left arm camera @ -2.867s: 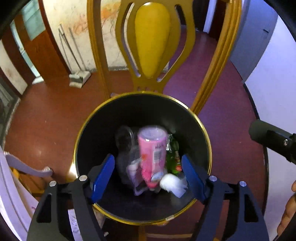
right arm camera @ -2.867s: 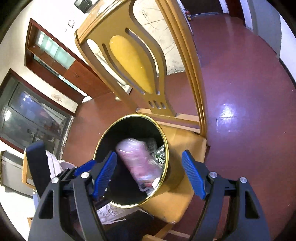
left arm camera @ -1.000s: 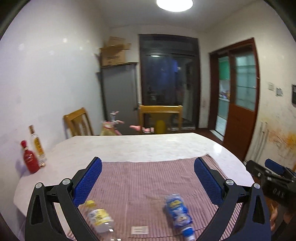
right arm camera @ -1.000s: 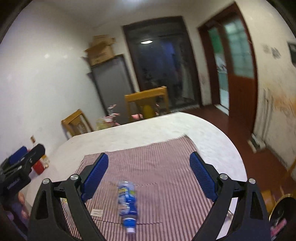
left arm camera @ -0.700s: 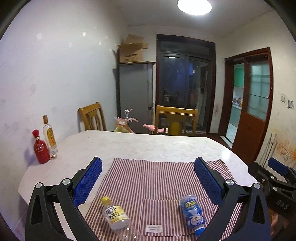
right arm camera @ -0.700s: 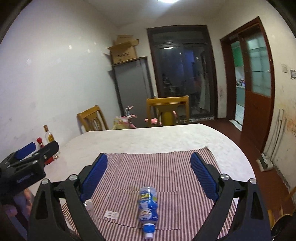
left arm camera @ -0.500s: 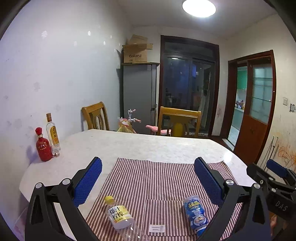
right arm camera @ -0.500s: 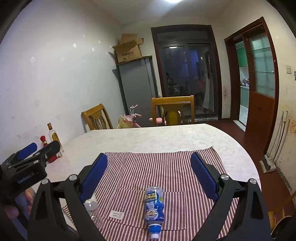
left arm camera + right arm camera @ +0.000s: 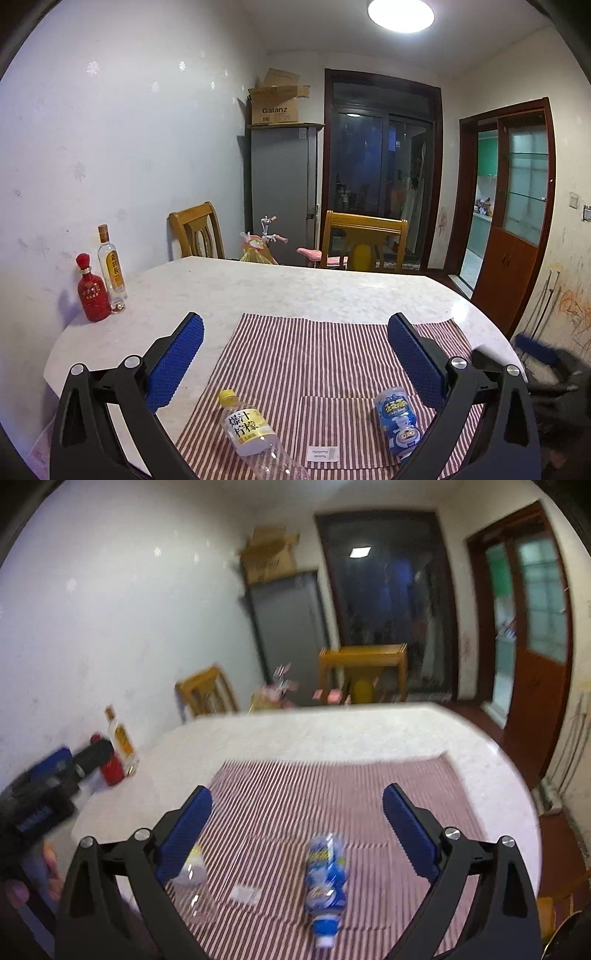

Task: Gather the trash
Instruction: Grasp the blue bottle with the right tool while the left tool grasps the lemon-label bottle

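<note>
Marble counter (image 9: 258, 291) carries striped cloth (image 9: 314, 354). Left claw (image 9: 295, 363) spread wide, empty, above cloth's near edge. Right claw (image 9: 297, 832) likewise gaping, empty; view blurred. Yellow-capped bottle (image 9: 251, 428) lying on cloth, near-left. Blue-labelled bottle (image 9: 397, 419) lying near-right, well apart. Red bottle (image 9: 92, 290) upright by wall.

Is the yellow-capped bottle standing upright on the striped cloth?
No, the yellow-capped bottle lies on its side on the striped cloth, cap pointing toward the far wall.
</note>
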`<state>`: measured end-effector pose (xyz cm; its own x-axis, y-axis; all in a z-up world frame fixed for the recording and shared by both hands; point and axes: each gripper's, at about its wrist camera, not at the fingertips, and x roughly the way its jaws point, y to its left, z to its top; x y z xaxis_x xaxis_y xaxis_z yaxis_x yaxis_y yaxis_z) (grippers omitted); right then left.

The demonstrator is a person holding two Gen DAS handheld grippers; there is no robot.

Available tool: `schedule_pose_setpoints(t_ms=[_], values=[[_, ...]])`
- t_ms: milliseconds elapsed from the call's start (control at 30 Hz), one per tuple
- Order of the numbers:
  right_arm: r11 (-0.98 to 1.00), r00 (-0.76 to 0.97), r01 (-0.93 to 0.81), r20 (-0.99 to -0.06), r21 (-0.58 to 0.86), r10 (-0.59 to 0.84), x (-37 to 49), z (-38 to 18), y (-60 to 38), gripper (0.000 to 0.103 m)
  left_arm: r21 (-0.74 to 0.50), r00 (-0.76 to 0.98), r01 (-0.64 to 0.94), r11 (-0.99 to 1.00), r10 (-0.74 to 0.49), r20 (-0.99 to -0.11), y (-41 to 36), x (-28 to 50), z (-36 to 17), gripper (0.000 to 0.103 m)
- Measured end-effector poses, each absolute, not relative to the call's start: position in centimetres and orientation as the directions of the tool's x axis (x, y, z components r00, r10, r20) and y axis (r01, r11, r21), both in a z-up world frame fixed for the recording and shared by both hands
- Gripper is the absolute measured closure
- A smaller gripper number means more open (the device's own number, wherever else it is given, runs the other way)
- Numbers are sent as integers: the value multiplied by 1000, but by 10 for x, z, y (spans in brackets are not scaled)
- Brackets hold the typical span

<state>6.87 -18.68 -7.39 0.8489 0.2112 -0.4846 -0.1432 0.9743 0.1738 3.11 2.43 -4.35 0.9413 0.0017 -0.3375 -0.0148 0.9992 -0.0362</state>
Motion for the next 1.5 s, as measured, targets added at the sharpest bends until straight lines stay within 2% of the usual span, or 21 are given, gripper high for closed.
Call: schedule_pose_setpoints(t_ms=[100,267,433,467,533,733,833,933,1233,1333,1500], values=[[970,746,-169,-621,175,242,100,-108,-175,9,-23,940,-34,999,24,-340,29,32,-46,6],[980,515,-134,-834,149,197,156,-185,-162,12,-6,918,-110,994,99,-384,48,41,-61,6],[989,404,-98,-904,107,138,178,-230,-154,18,-24,851,-215,976,175,-495,82,58,-89,6],[992,398,-89,-910,86,114,180,-235,-153,21,-29,839,-228,973,181,-513,87,61,-94,6],[995,370,-77,-925,68,92,182,-243,-155,35,-36,806,-257,966,194,-559,97,69,-109,6],[997,347,-71,-937,29,52,182,-266,-157,46,-11,718,-286,958,207,-664,98,95,-158,6],[996,365,-89,-929,23,54,180,-267,-158,47,-3,657,-282,959,191,-729,89,110,-188,6],[992,370,-89,-922,88,115,176,-260,-164,48,46,597,-294,955,222,-771,77,125,-212,6],[982,471,-65,-862,179,188,153,-208,-197,47,141,470,-327,934,290,-834,55,165,-261,7],[977,496,-69,-843,203,210,144,-194,-200,48,156,473,-352,923,319,-821,56,169,-258,7],[969,529,-75,-814,237,240,149,-179,-205,47,40,350,-289,957,144,-926,65,178,-286,23]])
